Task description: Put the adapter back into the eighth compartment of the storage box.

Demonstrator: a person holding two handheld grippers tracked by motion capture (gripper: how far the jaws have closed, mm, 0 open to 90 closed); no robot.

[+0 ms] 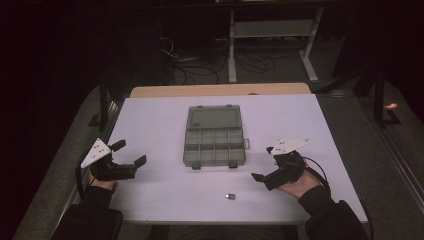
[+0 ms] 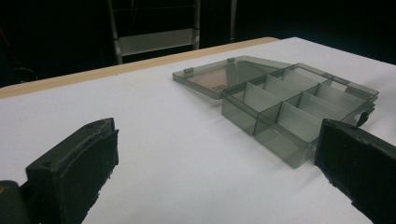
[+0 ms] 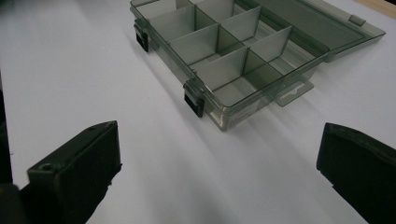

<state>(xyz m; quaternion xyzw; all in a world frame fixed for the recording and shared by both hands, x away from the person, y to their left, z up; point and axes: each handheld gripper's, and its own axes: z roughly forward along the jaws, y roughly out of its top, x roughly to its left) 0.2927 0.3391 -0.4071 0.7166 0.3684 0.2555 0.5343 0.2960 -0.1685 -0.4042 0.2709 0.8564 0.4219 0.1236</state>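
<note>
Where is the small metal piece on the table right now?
In the high view, the small metal piece lies near the table's front edge, in front of the open compartment box, nearer the right hand-held gripper.

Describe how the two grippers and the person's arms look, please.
Both the left gripper and the right gripper are black with two blocky jaws, and each carries a pale three-cornered plate. A black cable trails from the right one. The sleeves are dark.

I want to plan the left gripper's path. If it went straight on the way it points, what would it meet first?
Probably the organizer box: it lies open just ahead between the left gripper jaws, across bare table. Depth is uncertain.
</note>
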